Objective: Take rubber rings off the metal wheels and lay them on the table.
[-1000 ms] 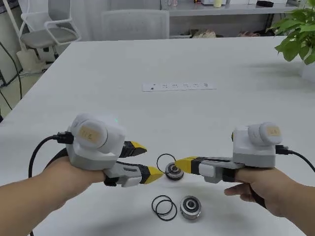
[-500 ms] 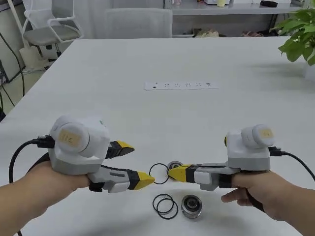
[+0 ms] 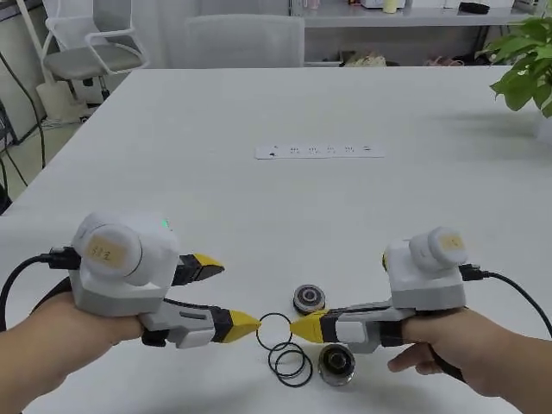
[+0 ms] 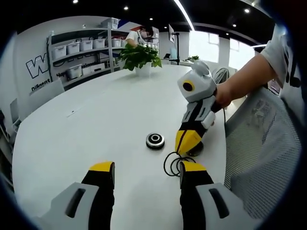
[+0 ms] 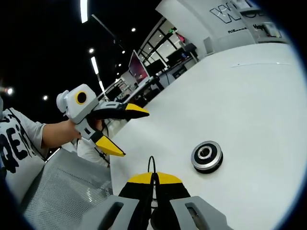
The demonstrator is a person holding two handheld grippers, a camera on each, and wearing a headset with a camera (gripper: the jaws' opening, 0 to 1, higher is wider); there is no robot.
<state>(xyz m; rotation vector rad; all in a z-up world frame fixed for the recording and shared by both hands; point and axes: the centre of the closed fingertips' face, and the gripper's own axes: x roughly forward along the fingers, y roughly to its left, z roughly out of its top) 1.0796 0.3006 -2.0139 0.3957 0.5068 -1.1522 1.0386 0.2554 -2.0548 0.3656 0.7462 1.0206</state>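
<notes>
Head view: left tongs (image 3: 233,293) stand open, the two yellow tips well apart, nothing between them. Right tongs (image 3: 302,328) point toward them, tips pressed together on one rubber ring (image 3: 274,314), which hangs in the gap between the two tools, low over the tabletop (image 3: 259,207). Two loose rings (image 3: 289,364) lie overlapped just below that gap, on the near side of both tongs. One metal wheel (image 3: 309,298) sits just beyond the right tongs' tip; a second wheel (image 3: 336,362) lies under the right tongs' body, beside the loose rings. Farther ahead of both tongs lies a power strip (image 3: 319,152)

Left gripper view: own tongs (image 4: 146,179) gape wide and hold nothing. Ahead, the right tongs (image 4: 189,141) come in with closed yellow tips, black rings (image 4: 173,164) bunched right at them; which one is clamped cannot be told here. A wheel (image 4: 155,140) rests just to their left

Right gripper view: own tongs (image 5: 152,179) are shut, a thin black arc of the rubber ring (image 5: 151,164) rising from between the tips. A wheel (image 5: 207,155) lies near, to the right of the tips. The left tongs (image 5: 125,131) spread open beyond, to the left
</notes>
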